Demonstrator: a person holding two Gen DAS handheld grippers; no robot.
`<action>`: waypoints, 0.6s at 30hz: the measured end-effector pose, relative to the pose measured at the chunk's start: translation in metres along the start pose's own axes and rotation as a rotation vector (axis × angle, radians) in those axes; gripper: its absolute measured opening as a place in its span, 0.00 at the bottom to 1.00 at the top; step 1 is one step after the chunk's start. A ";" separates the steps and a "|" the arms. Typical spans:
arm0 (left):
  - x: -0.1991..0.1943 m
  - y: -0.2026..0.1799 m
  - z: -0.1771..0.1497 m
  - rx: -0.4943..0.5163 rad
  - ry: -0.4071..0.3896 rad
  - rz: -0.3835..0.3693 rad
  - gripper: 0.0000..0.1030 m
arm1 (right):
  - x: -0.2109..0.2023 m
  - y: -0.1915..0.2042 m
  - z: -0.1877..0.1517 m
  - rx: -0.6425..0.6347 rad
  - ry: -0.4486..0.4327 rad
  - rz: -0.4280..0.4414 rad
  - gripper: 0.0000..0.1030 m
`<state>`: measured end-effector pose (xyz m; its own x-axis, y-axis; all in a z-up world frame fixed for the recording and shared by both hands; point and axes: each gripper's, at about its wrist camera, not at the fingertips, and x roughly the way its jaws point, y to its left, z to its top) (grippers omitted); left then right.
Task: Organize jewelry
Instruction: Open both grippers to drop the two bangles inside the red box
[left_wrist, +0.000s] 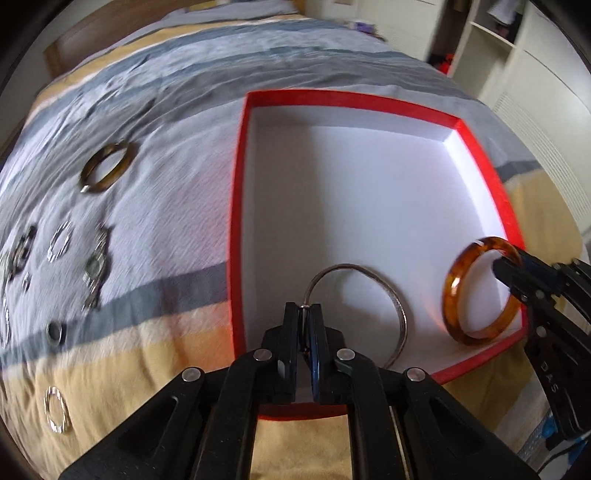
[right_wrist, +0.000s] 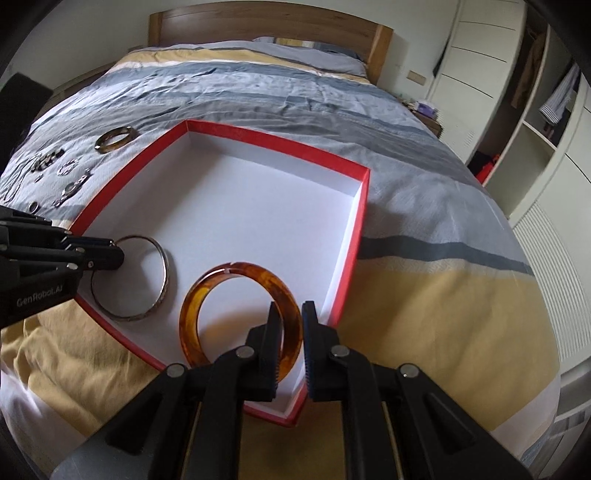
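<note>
A red box (left_wrist: 236, 221) (right_wrist: 273, 138) with a white inside lies open on the striped bedspread. My left gripper (left_wrist: 304, 308) (right_wrist: 114, 254) is shut on a thin silver bangle (left_wrist: 400, 310) (right_wrist: 164, 273), which hangs low over the box's near left part. My right gripper (right_wrist: 290, 310) (left_wrist: 506, 266) is shut on a thick amber bangle (right_wrist: 192, 306) (left_wrist: 452, 291), held on edge over the box's near right corner. Whether either bangle touches the box floor I cannot tell.
Left of the box on the bedspread lie a brown bangle (left_wrist: 107, 168) (right_wrist: 114, 138), several small silver and dark pieces (left_wrist: 59, 243) (right_wrist: 66, 170) and a silver ring (left_wrist: 57, 408). A wooden headboard (right_wrist: 258, 22) stands at the far end, white wardrobe shelves (right_wrist: 535, 129) on the right.
</note>
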<state>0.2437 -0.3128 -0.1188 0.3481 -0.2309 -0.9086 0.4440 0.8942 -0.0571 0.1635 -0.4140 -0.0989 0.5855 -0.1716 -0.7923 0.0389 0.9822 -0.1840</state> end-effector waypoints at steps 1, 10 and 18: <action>-0.001 0.002 -0.003 -0.021 0.005 0.027 0.08 | -0.001 0.002 0.001 -0.015 0.001 0.000 0.10; -0.013 0.011 -0.020 -0.154 0.038 0.052 0.10 | 0.001 0.012 0.005 -0.086 0.037 0.013 0.19; -0.022 0.011 -0.022 -0.140 0.033 -0.027 0.23 | -0.016 0.014 0.004 -0.078 0.025 0.044 0.38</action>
<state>0.2232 -0.2893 -0.1083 0.3090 -0.2448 -0.9190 0.3325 0.9331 -0.1367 0.1581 -0.3975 -0.0860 0.5653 -0.1308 -0.8145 -0.0505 0.9800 -0.1924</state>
